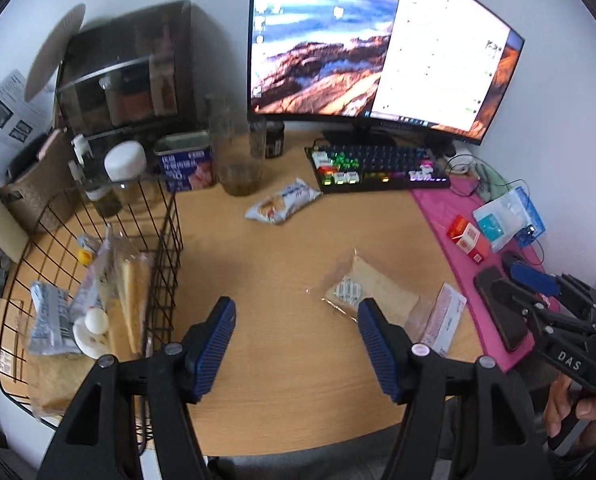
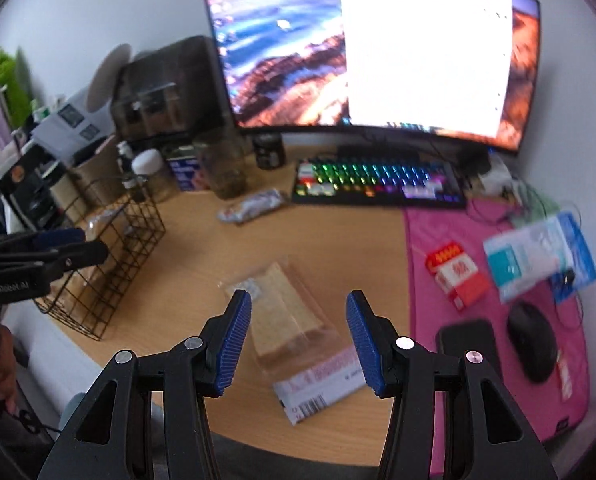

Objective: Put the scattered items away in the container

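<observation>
A black wire basket (image 1: 166,240) stands at the desk's left and holds several wrapped snacks and bread packs. On the wooden desk lie a clear-wrapped bread pack (image 1: 372,292), a flat white-and-pink packet (image 1: 444,320) beside it, and a snack bag (image 1: 284,202) near the keyboard. My left gripper (image 1: 297,304) hovers open over bare desk between the basket and the bread, nothing between its fingers. My right gripper (image 2: 298,296) is open above the bread pack (image 2: 286,312), its pads apart from it. The white-and-pink packet (image 2: 322,384), snack bag (image 2: 254,204) and basket (image 2: 138,232) also show here.
A monitor (image 1: 378,40) and lit keyboard (image 1: 378,168) fill the back. A pink mat (image 2: 438,240) carries a phone (image 2: 468,344), mouse (image 2: 532,340), red box (image 2: 456,276) and blue-white pouch (image 2: 538,256). Jars, a tin (image 1: 186,164) and a dark cabinet (image 1: 130,72) crowd behind the basket.
</observation>
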